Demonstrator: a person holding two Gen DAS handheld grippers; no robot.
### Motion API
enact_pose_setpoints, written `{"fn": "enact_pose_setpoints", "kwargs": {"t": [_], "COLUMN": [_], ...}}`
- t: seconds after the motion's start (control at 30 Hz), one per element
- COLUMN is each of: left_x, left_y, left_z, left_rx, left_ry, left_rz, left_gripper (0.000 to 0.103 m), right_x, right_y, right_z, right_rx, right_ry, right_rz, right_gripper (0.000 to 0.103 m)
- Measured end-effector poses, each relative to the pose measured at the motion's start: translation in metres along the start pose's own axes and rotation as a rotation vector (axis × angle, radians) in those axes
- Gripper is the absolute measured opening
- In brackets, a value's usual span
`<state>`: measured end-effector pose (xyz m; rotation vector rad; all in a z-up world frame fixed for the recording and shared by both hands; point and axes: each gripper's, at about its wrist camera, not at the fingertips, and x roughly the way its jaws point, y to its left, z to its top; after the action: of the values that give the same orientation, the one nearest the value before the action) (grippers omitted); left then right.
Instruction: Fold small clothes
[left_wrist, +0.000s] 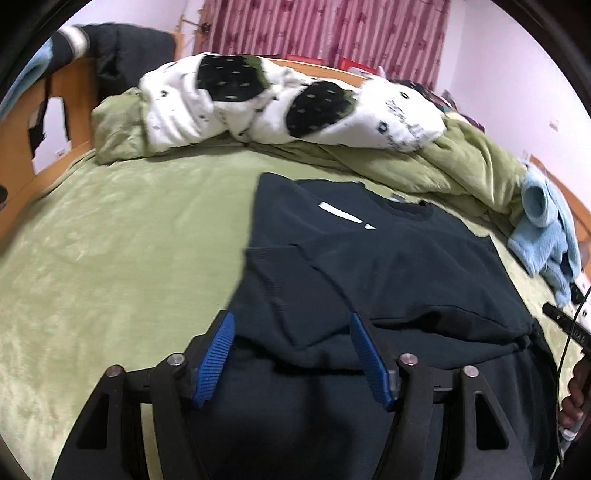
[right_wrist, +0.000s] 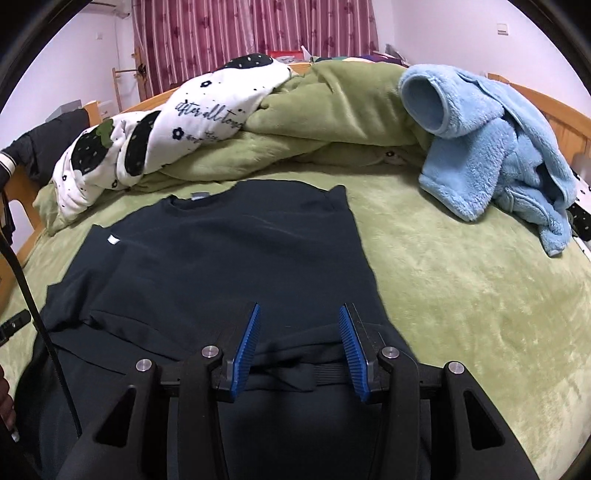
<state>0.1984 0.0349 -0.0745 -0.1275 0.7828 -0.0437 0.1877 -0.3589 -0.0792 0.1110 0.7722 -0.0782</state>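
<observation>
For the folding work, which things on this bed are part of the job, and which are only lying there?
Part of the job:
- dark shirt, spread flat, sleeves folded in
- left gripper, open
- right gripper, open

Only lying there:
- light blue fleece garment
- white strawberry-print quilt
- bunched green blanket

Even indoor light, soft shadows; fisheye warp, black corners; left view slightly blurred.

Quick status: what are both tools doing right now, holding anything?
Left tool: open, nothing gripped, above the dark shirt.
Right tool: open, nothing gripped, above the same shirt's near edge.
</observation>
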Motion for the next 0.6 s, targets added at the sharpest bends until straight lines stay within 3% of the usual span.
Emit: {"fn": "enact_pose_setpoints", "kwargs": {"t": [0.2,0.33,0.47,0.6], "left_x": [0.017,0.030,0.046,0.053], "left_y": [-0.027,-0.028,-0.038,-0.045], "left_z": [-0.007,-0.009,-0.013,-0.017], "left_rx": [0.101,0.106,0.180,0.217], "left_ry": [0.005,0.032,0.065,0.063], "left_rz": [0.026,0.043,0.096,0.142], "left_gripper": [0.043,0.043,0.046,0.046], "right_x": [0.007,0.017,0.018,0.027], "right_y": [-0.016,-0.026,-0.036,-0.039], "right_z": [-0.002,-0.003,-0.003,-0.006], "right_rx": [0.003,0.023,0.073,0.082], "right_ry": [0.005,0.042,0.054,0.085], "right_rz": [0.000,0.002,0.024,-0.013], "right_gripper": [0.044,0.044,0.044,0.044]}}
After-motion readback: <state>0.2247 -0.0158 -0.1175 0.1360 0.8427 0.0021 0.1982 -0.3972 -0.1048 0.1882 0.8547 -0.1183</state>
